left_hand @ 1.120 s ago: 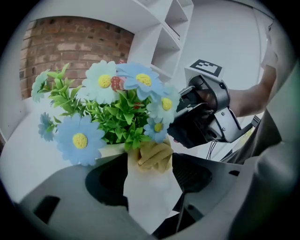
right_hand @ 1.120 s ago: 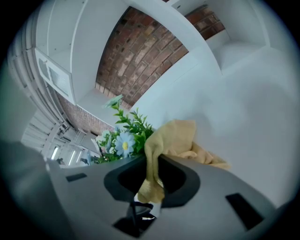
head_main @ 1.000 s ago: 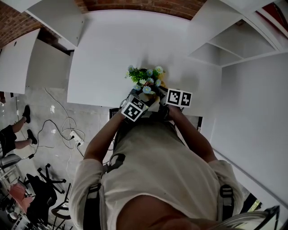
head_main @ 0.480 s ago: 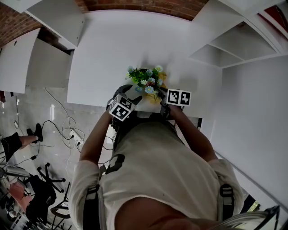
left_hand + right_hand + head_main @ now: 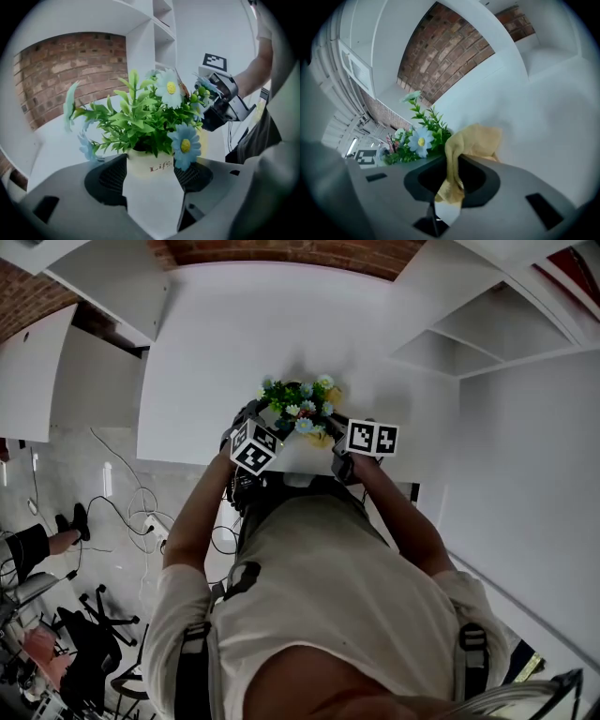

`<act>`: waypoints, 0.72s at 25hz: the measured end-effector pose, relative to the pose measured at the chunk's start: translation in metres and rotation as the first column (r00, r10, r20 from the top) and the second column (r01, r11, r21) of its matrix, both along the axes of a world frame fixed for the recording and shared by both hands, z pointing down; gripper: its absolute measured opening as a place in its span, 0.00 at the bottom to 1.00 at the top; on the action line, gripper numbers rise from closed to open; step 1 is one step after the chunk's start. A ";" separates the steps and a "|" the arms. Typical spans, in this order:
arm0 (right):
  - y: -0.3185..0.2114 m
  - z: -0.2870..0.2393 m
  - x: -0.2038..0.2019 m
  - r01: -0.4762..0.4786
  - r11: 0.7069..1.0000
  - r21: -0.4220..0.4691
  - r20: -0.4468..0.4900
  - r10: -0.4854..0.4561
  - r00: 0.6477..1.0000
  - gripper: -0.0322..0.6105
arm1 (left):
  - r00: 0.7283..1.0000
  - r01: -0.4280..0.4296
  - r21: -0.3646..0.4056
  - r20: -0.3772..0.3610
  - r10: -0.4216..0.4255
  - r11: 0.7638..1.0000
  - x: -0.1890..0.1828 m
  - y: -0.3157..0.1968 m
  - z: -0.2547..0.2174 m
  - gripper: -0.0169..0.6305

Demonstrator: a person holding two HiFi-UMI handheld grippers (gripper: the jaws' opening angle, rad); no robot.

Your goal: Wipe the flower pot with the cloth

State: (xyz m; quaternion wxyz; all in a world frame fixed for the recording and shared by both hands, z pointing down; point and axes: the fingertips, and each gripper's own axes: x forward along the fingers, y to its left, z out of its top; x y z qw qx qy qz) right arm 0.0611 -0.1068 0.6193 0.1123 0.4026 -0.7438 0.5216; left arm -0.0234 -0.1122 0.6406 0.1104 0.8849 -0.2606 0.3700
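- Standing near the front edge of a white table [image 5: 216,343], the pot [image 5: 151,180] sits under its flowers [image 5: 140,117]. The wipe looks barely begun, as no view shows cloth laid on the pot's wall.
- Left gripper [image 5: 152,161] straddles the pot, its jaws wide apart and close by the sides. Whether the pads press the pot cannot be told.
- Right gripper [image 5: 451,171] has its jaws nipped on a yellow cloth [image 5: 476,140], the free end flopped forward just beside the flowers.
- Head view shows both grippers flanking the flowers, but the blooms hide the pot.
- Left gripper view alone shows the pot's cream wall and its print, with the right gripper beyond the flowers.
- Right gripper view alone shows the pinch on the cloth.
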 end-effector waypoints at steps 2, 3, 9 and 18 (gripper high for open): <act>0.002 0.009 -0.001 0.012 1.000 -0.013 -0.020 -0.012 1.000 0.16 | 0.996 0.079 0.000 -0.042 -0.079 0.997 0.001 -0.003 -0.001 0.52; 0.005 0.014 -0.001 0.020 0.999 -0.024 -0.034 -0.021 0.999 0.16 | 0.993 0.108 0.004 -0.055 -0.107 0.994 0.002 -0.002 -0.001 0.52; 0.015 0.028 -0.007 0.038 0.998 -0.051 -0.053 -0.041 0.998 0.16 | 0.971 0.232 0.016 -0.064 -0.231 0.973 0.002 0.003 -0.003 0.51; 0.012 0.021 -0.002 0.078 0.996 -0.039 -0.047 -0.080 0.996 0.16 | 0.968 0.249 0.037 -0.035 -0.247 0.968 -0.002 0.005 -0.002 0.51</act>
